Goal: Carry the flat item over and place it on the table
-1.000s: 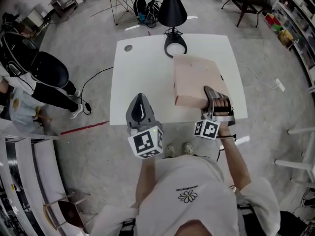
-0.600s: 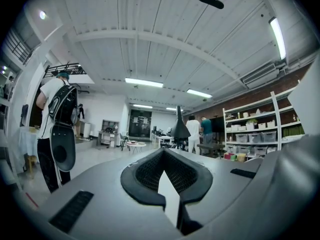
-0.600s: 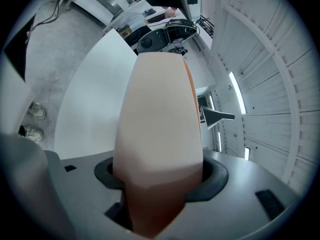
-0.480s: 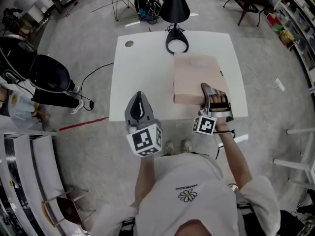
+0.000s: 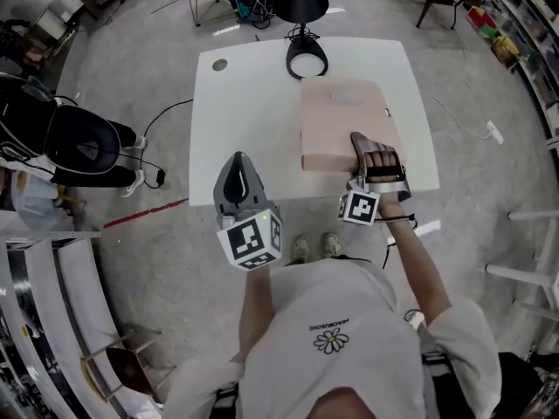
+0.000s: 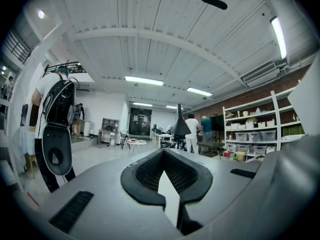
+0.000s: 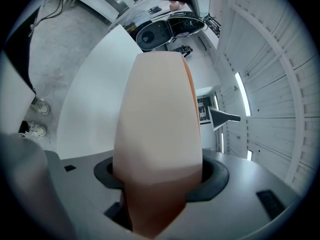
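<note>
The flat item is a pale pink box (image 5: 341, 120) lying level over the right half of the white table (image 5: 244, 120), its near edge close to the table's front edge. My right gripper (image 5: 365, 149) is shut on the box's near right corner. In the right gripper view the box (image 7: 157, 119) fills the space between the jaws of my right gripper (image 7: 157, 184) and stretches away above the table (image 7: 90, 104). My left gripper (image 5: 234, 162) hovers off the table's front edge at the left, jaws together and empty. The left gripper view shows my left gripper (image 6: 167, 184) pointing across the room.
A black cone lamp (image 5: 301, 7) stands at the table's far edge, its round base (image 5: 307, 59) just beyond the box. A small round hole (image 5: 219, 64) marks the table's far left. A person in black (image 5: 61, 142) stands on the left floor, by a cable and red tape line (image 5: 144, 215).
The box and my right gripper keep nearly the same place over the table. The left gripper has barely moved. The person in black at the left has shifted slightly.
</note>
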